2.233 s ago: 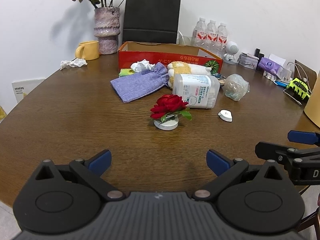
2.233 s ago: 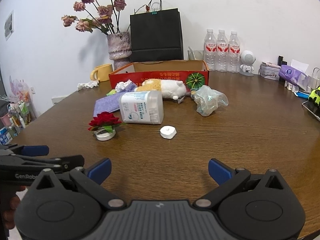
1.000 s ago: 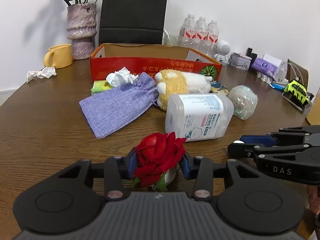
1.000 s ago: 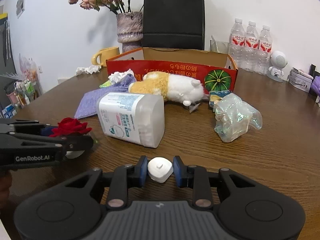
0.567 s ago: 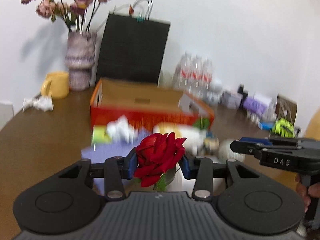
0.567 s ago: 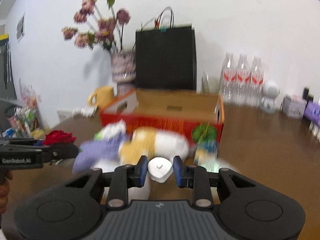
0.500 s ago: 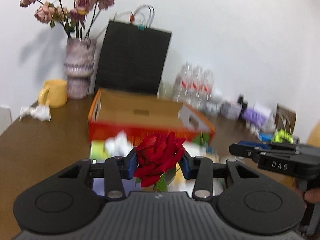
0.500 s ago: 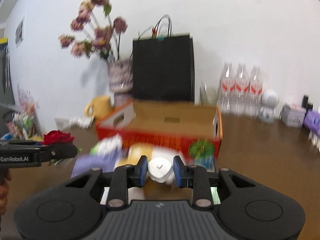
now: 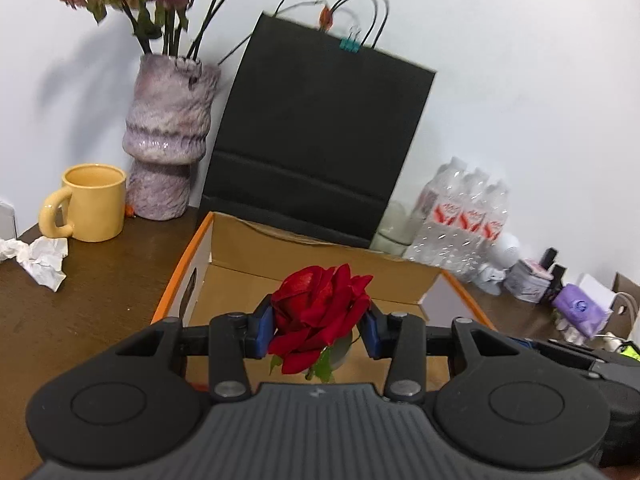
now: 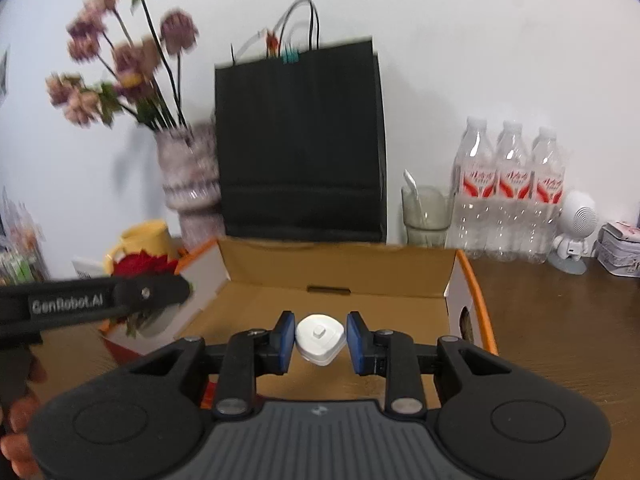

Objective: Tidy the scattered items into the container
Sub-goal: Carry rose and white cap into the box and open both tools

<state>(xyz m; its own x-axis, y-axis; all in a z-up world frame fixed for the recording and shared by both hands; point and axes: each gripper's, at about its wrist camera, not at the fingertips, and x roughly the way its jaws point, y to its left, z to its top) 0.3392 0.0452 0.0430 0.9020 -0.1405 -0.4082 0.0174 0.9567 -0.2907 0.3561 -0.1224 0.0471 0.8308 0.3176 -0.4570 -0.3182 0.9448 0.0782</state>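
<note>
Two hand-held grippers hang over one open cardboard box [image 10: 340,276] on the brown bench [image 10: 560,320]. The left hand-held gripper [image 9: 316,326] is clamped on one red rose [image 9: 318,312] in a small white base; the right hand-held gripper [image 10: 320,338] is clamped on one small white cap-like piece [image 10: 320,334] — both above the box's bare floor. Behind the box stand one black paper bag [image 10: 300,140], one vase [image 9: 168,136], one yellow mug [image 9: 94,202] and three water bottles [image 10: 508,188]; one crumpled tissue [image 9: 38,256] lies at the left.

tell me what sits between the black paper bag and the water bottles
A clear glass with something pale standing in it, against the wall between the black paper bag and the water bottles; the right wrist view shows it best.
</note>
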